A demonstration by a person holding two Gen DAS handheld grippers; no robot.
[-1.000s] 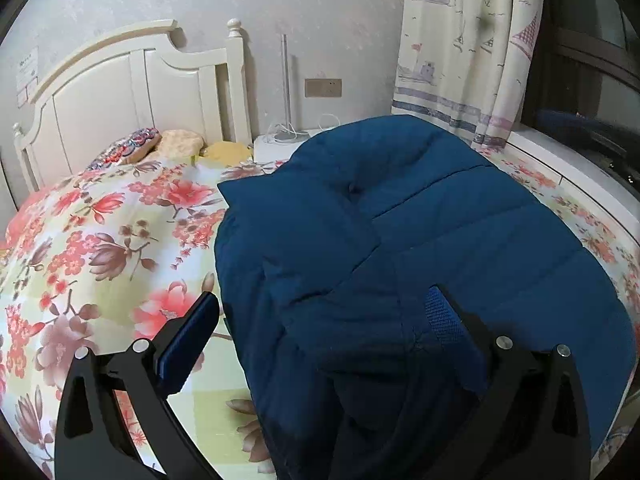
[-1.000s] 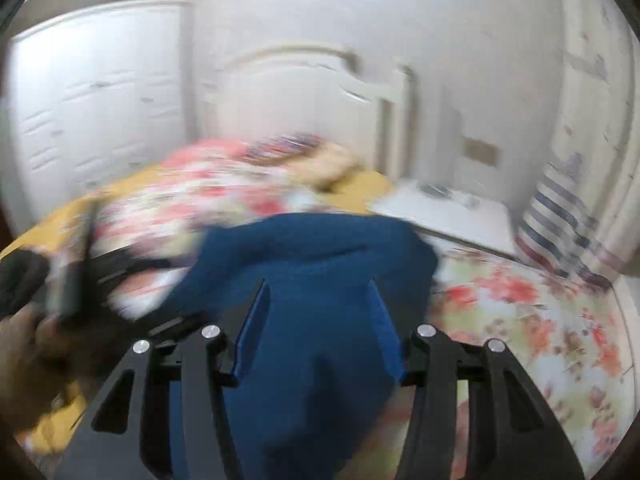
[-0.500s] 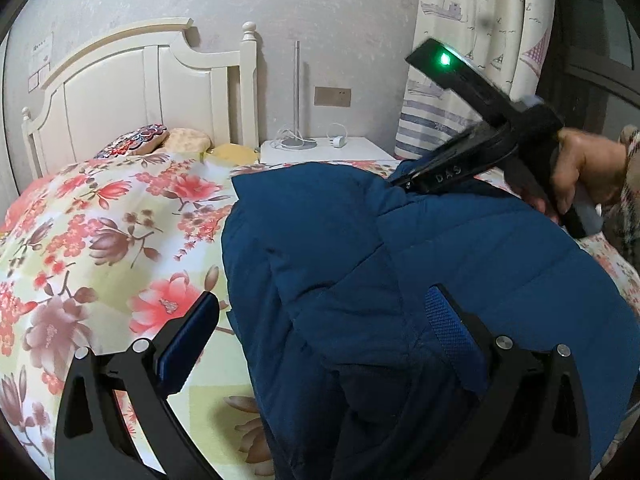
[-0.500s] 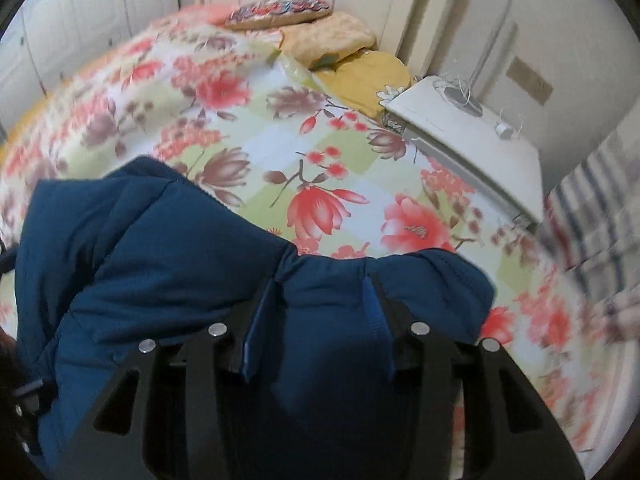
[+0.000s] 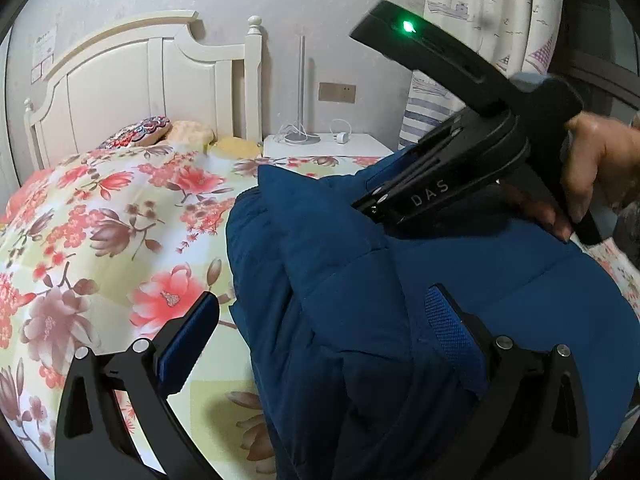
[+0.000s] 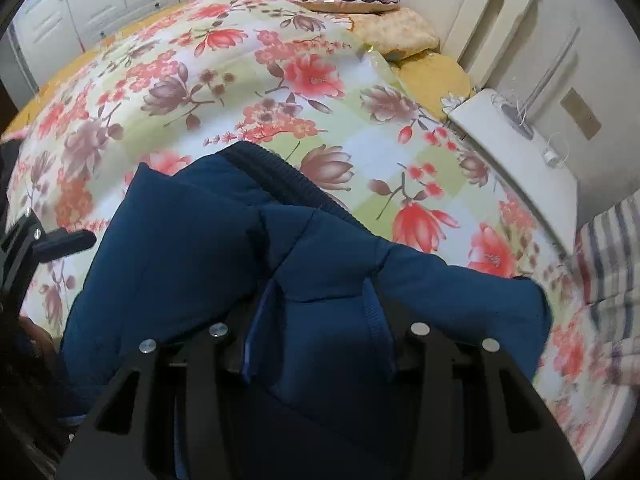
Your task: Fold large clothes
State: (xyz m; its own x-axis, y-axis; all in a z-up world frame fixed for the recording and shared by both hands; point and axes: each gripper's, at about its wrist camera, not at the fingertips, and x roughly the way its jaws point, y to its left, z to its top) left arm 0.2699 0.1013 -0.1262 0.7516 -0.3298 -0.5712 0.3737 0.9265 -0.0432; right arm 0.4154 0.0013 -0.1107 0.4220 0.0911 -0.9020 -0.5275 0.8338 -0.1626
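Right hand-held gripper [image 6: 316,328] clamped on fold of blue puffer jacket [image 6: 192,248], jaws just been closing on it. Left hand-held gripper [image 5: 320,340] wide apart at frame bottom, straddling jacket. Jacket lies bunched lower centre on floral bed [image 6: 248,80].

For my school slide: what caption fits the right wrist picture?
Right gripper pinching a fold of the blue padded jacket over a flowery bedspread.

Dark blue puffy jacket [image 5: 400,300], bunched and partly folded, on floral bedspread [image 5: 100,240]
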